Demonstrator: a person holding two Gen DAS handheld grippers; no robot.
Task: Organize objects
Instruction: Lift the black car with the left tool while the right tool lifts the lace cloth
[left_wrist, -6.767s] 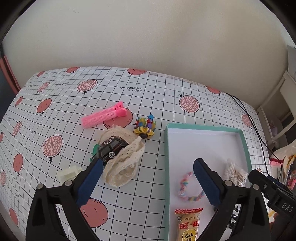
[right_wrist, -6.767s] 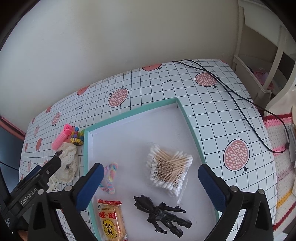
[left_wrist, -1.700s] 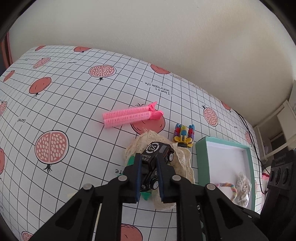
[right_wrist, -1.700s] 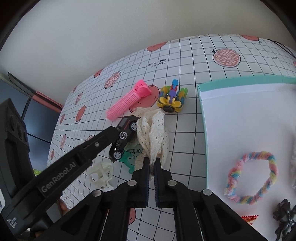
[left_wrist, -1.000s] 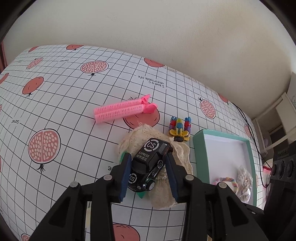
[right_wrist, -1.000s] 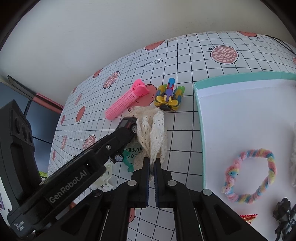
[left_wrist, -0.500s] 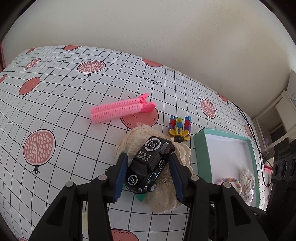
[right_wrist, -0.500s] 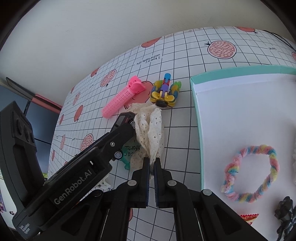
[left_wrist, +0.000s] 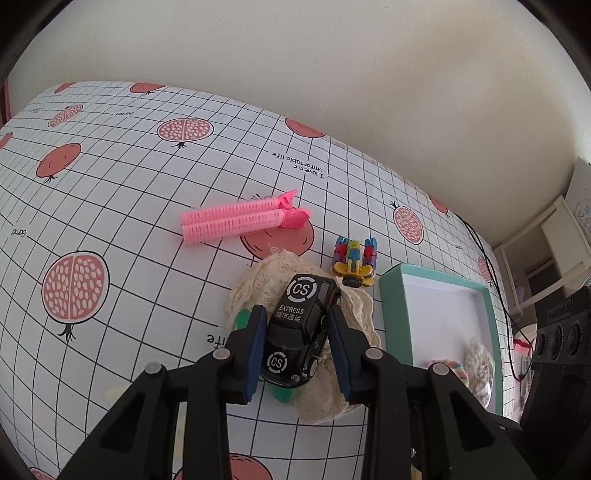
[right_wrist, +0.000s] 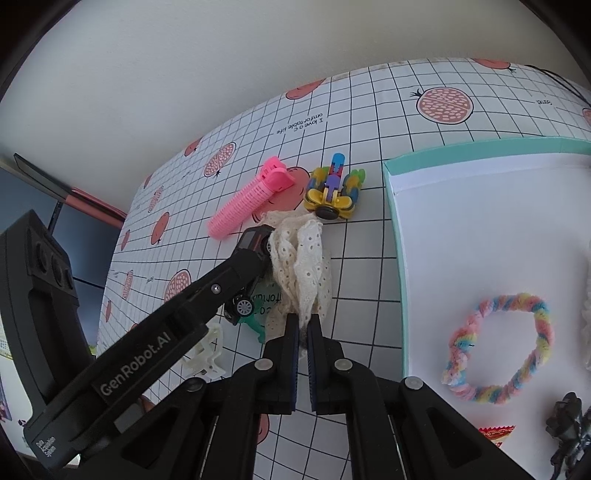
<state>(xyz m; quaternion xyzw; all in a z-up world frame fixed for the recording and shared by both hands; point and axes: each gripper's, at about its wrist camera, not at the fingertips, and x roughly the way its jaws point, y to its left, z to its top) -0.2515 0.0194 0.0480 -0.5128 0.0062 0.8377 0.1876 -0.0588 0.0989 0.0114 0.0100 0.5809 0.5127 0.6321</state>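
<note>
- One big wall (left_wrist: 332, 74), plain and cream, fills the back of what I see.
- The table cloth (left_wrist: 110, 184) is white with black squares and red fruit pictures, and it covers the whole top.
- The green box (right_wrist: 391, 206) with a white inside sits on the right side of the cloth. A rainbow rope ring (right_wrist: 498, 347) lies in it.
- My right gripper (right_wrist: 303, 332) is pinched tight on the lacy cream cloth (right_wrist: 299, 258), which stands up in a bunch from its tips.
- My left gripper (left_wrist: 297, 343) has a finger on each side of the black toy car (left_wrist: 295, 332). Its jaws have just been closing in. The left pad seems to touch the car, but I cannot tell if the right pad does.
- The car sits on the lacy cloth, just left of the green box.
- The pink hair roller clip (left_wrist: 240, 219) lies behind the car, on a red fruit picture.
- The small colourful block toy (left_wrist: 354, 258) sits between the clip and the box.
</note>
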